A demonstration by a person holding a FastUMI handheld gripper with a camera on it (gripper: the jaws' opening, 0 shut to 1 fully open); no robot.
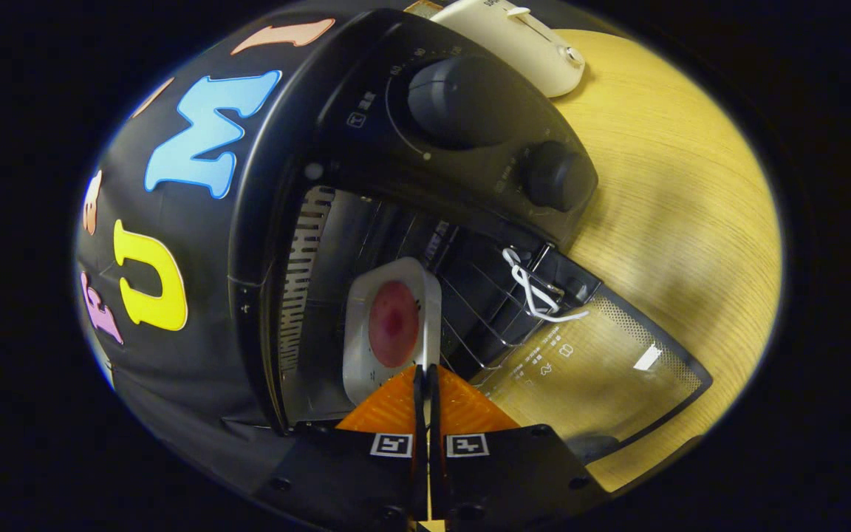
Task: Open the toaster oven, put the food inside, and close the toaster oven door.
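The black toaster oven (366, 96) stands open, its glass door (603, 369) folded flat down onto the table. A white square plate (363, 347) carrying a round red piece of food (394, 324) sits inside the cavity on the wire rack (484, 310). My gripper (425, 369) reaches into the oven mouth, its orange fingers (388, 410) pressed together on the plate's near rim. The part of the rim between the pads is hidden.
Two dark knobs (455, 96) (555, 176) sit on the oven's control panel. A white cord (536, 292) is tied at the door's hinge. A cream appliance (521, 41) stands beyond the oven on the wooden table (677, 185).
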